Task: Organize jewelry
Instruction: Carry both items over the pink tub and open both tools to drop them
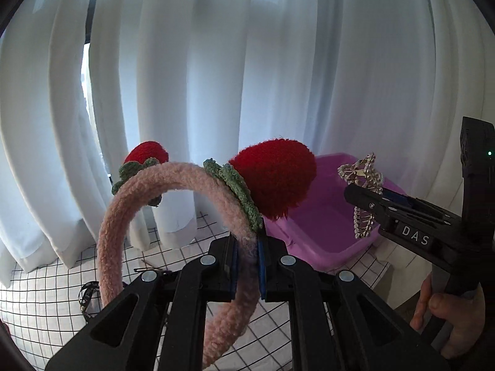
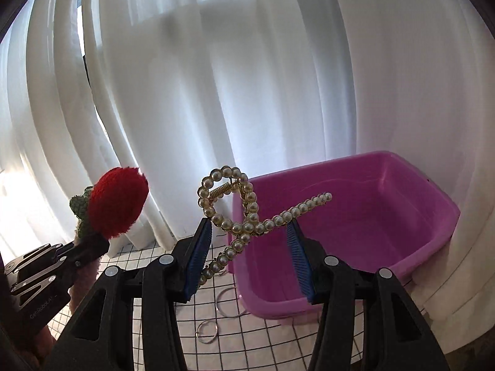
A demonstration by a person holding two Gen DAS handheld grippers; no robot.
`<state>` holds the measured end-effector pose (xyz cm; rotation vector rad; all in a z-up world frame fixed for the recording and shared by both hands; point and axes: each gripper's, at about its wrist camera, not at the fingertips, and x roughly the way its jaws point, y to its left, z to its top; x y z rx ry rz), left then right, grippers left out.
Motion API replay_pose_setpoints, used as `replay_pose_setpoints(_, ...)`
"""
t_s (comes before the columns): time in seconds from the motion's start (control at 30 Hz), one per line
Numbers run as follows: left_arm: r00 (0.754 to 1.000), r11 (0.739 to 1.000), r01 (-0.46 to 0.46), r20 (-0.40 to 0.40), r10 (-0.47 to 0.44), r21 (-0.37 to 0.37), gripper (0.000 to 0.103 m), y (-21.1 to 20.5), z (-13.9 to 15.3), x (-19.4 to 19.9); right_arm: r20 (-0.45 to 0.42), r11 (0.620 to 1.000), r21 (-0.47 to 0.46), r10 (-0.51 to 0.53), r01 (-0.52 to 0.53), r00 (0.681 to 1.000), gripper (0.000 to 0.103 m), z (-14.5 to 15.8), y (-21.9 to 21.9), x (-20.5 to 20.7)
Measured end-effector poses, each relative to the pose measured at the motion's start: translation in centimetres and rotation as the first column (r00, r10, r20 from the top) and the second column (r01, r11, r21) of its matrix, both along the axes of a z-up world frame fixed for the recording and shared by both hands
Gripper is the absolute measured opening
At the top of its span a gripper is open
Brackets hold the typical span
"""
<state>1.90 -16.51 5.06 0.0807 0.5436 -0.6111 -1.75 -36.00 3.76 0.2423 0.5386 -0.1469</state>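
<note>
My left gripper (image 1: pixel 247 241) is shut on a fuzzy pink headband (image 1: pixel 130 204) with two red knitted strawberries (image 1: pixel 275 176) and holds it up above the table. My right gripper (image 2: pixel 249 232) is shut on a pearl and gold hair claw clip (image 2: pixel 244 219), held in the air at the near left rim of the purple plastic bin (image 2: pixel 386 216). In the left wrist view the right gripper (image 1: pixel 365 198) with the clip (image 1: pixel 363 173) is in front of the bin (image 1: pixel 324 216). In the right wrist view the left gripper (image 2: pixel 92 241) and a strawberry (image 2: pixel 117 201) are at left.
A white tablecloth with a black grid (image 2: pixel 216 334) covers the table. Metal rings (image 2: pixel 207 329) lie on it left of the bin. A dark band (image 1: pixel 88 296) and a thin hairpin (image 1: pixel 148 269) lie under the headband. White curtains (image 1: pixel 247 61) hang close behind.
</note>
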Motion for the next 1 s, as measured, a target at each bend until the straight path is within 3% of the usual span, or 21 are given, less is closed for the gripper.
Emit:
replay_pose_setpoints(0.23,0.999,1.000,-0.004,-0.044,0.002,-0.031,0.010,-12.0,1.9,0.3,-0.056,0.998,-0.013,0.056,-0.057,0.997,0.048,1.0,-11.1,1.3)
replay_pose_setpoints(0.5,0.985,1.000,0.008,-0.173,-0.004,0.024,0.010,-21.2,-0.2,2.5,-0.162,0.994,-0.014,0.101,-0.105,0.982,0.048,-0.9,-17.7,4.8)
replay_pose_setpoints(0.87,0.917,0.994,-0.021,-0.394,0.062,0.108,0.012,-25.5,-4.5,7.9,-0.372,0.989,0.073,0.148,-0.130,0.916,0.048,-6.5,-21.2,10.2)
replay_pose_setpoints(1.0,0.881,0.992,-0.020,-0.467,0.078,0.128,0.013,-26.6,-7.1,9.6,-0.431,0.989,0.077,0.144,-0.123,0.891,0.049,-8.2,-21.5,11.0)
